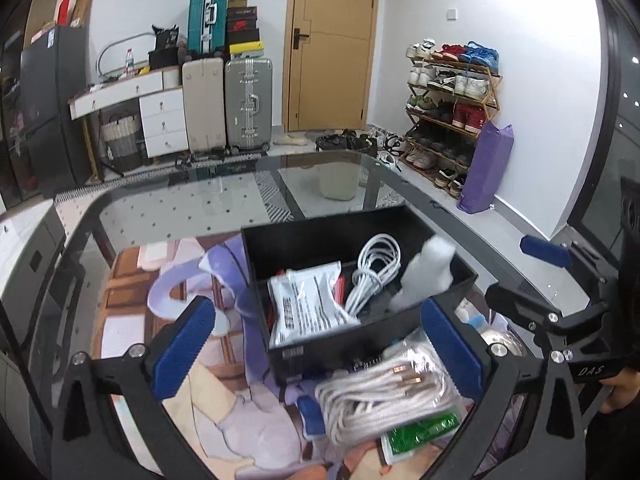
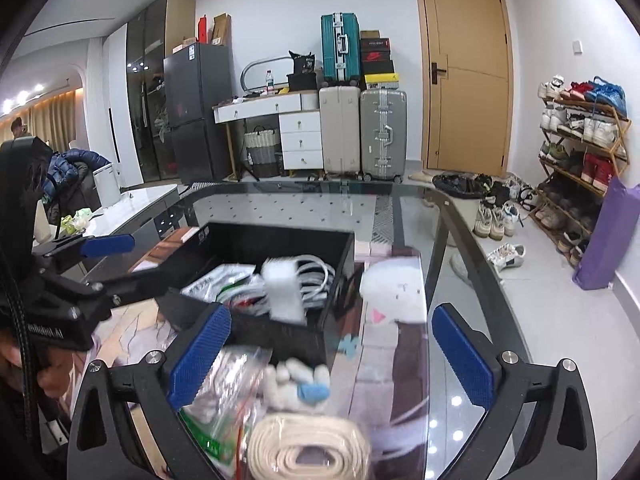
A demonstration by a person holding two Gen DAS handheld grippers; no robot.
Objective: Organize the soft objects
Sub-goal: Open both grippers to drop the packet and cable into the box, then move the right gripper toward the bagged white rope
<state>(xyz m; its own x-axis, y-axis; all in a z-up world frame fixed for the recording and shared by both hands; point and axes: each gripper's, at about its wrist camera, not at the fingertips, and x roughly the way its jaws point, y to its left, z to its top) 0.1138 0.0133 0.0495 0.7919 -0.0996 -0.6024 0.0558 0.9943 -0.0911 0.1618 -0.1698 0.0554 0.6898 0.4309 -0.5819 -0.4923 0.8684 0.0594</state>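
Both claws stood spread wide with nothing between the pads: the left gripper hovered over the near end of the black box, and the right gripper hung just short of it. A white soft piece appeared blurred above the box's right wall, at about two o'clock from the left claw; it looked to be dropping in, though the smear makes that uncertain. If it caught the rim it could have tipped out onto the glass table. Inside lay a white pouch and a coiled white cable. Near the claws, at six o'clock, sat a bagged cord bundle, a plush toy and rolled webbing, crowded enough that a reach for one might have dragged another. Across the room stood suitcases, a door at twelve o'clock and a shoe rack at two o'clock.
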